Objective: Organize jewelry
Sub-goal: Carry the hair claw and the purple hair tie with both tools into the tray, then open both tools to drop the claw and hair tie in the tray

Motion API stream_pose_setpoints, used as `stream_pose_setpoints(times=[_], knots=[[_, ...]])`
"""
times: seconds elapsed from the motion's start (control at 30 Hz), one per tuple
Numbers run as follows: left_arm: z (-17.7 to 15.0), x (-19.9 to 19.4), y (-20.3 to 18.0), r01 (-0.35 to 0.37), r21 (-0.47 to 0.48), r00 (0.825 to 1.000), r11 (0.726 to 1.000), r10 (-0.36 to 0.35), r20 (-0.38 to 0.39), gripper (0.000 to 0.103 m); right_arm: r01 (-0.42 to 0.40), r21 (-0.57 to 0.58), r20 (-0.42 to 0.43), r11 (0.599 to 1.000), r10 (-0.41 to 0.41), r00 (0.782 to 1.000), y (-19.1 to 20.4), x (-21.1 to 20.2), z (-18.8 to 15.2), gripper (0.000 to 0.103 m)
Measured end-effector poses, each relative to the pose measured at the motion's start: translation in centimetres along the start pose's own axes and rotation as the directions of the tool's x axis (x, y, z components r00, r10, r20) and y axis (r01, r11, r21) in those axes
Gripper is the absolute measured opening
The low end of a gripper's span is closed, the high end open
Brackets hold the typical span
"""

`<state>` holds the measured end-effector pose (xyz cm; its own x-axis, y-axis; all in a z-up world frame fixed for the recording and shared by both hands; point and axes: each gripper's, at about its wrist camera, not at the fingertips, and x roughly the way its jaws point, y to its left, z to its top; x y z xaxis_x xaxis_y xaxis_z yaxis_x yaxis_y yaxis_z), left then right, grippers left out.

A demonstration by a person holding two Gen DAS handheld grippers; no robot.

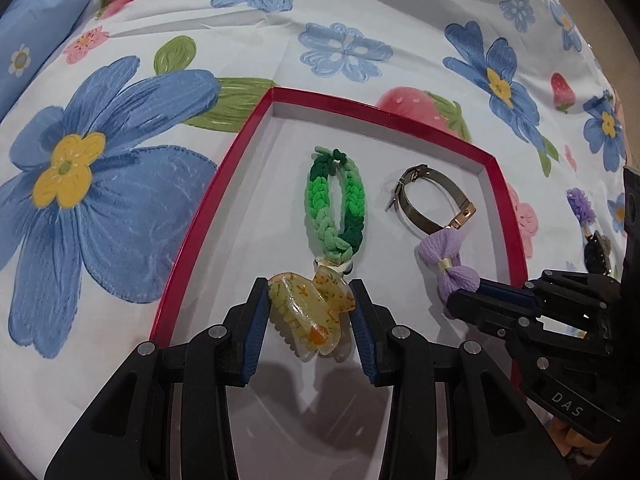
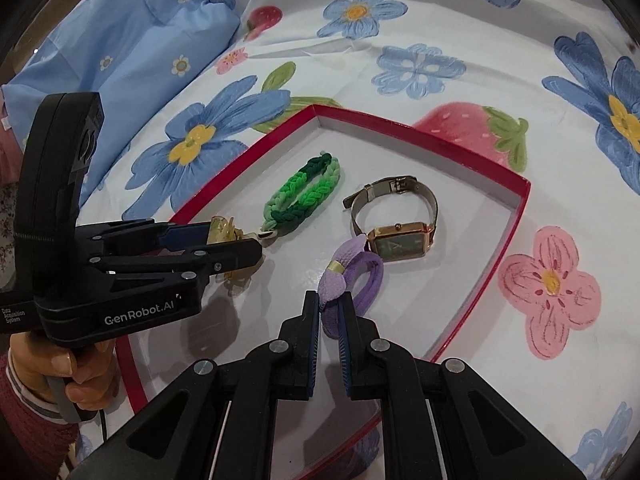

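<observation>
A red-rimmed tray (image 1: 498, 184) with a white floor lies on the flowered sheet; it also shows in the right wrist view (image 2: 520, 204). In it lie a green braided bracelet (image 1: 338, 204) (image 2: 302, 200) and a gold watch (image 1: 432, 200) (image 2: 400, 236). My left gripper (image 1: 309, 304) is shut on a yellow translucent hair claw (image 1: 310, 314) (image 2: 224, 232), low over the tray's near part. My right gripper (image 2: 330, 312) is shut on a purple bow hair tie (image 2: 352, 280) (image 1: 450, 266), over the tray near the watch. The right gripper also shows in the left wrist view (image 1: 468, 300).
The bed sheet (image 1: 120, 160) with blue flowers and strawberries surrounds the tray. A blue pillow (image 2: 132, 40) lies at the far left. A purple fluffy item (image 1: 582, 204) and a dark item (image 1: 596, 252) lie on the sheet right of the tray.
</observation>
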<state>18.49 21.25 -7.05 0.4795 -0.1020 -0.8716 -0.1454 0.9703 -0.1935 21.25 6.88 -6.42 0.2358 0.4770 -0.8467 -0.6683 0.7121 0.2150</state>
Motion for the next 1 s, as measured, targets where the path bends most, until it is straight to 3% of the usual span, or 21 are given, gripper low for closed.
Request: stream_pose_setpoints(times=[0.33, 0.5, 0.7, 1.0], knots=[[0.0, 0.1, -0.2, -0.015, 0.012, 1.0, 1.0, 0.015, -0.003, 0.038, -0.017, 0.004, 0.003, 1.0, 0.017, 1.0, 0.0, 0.1, 0.0, 0.014], [0.0, -0.1, -0.1, -0.02, 0.005, 1.0, 1.0, 0.02, -0.002, 0.048, -0.031, 0.015, 0.015, 0.999, 0.03, 0.999, -0.2, -0.4, -0.2, 0.019], [-0.2, -0.8, -0.1, -0.024, -0.006, 1.0, 1.0, 0.024, 0.006, 0.052, -0.036, 0.034, 0.029, 0.999, 0.035, 0.999, -0.5, -1.1, -0.4, 0.024], [-1.5, -4.6, -0.2, 0.008, -0.064, 0.997, 0.998, -0.003, 0.073, 0.059, -0.056, 0.066, 0.122, 0.996, 0.048, 0.991, -0.8, -5.4, -1.6, 0.028]])
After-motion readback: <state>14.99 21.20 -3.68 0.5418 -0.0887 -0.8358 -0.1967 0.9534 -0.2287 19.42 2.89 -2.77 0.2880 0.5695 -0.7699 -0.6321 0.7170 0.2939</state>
